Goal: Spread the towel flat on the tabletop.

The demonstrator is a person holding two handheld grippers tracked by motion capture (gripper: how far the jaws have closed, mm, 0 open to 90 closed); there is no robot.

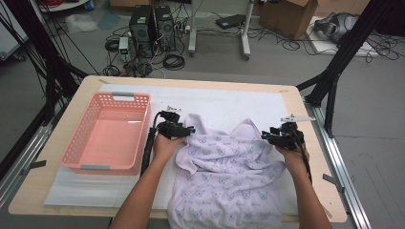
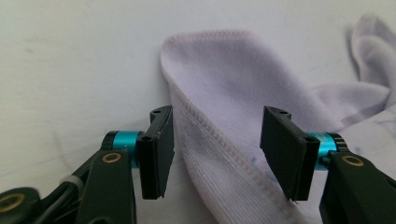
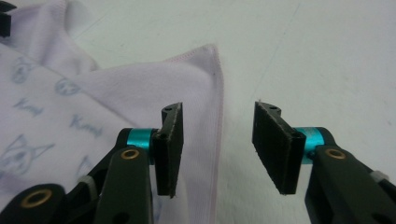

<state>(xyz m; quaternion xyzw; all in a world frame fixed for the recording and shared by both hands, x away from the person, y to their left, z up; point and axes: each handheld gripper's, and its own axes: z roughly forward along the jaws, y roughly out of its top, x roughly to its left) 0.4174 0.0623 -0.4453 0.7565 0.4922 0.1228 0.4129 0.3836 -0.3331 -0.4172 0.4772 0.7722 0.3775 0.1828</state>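
Lilac printed garment (image 1: 224, 167) lies rumpled on the table (image 1: 43, 191), right of the pink basket (image 1: 107, 131). Left gripper (image 2: 215, 149): fingers half open, stitched hem between them, unclamped. Right gripper (image 3: 217, 144): fingers half open beside the hem corner, empty. Advise centring each hem before closing.

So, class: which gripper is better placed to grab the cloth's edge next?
Probably left: the left gripper has the cloth hem between its open jaws; the right gripper has it beside one jaw.

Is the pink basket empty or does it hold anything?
Empty: the pink basket shows a bare floor in the high view, and the lilac cloth lies outside it on the table.
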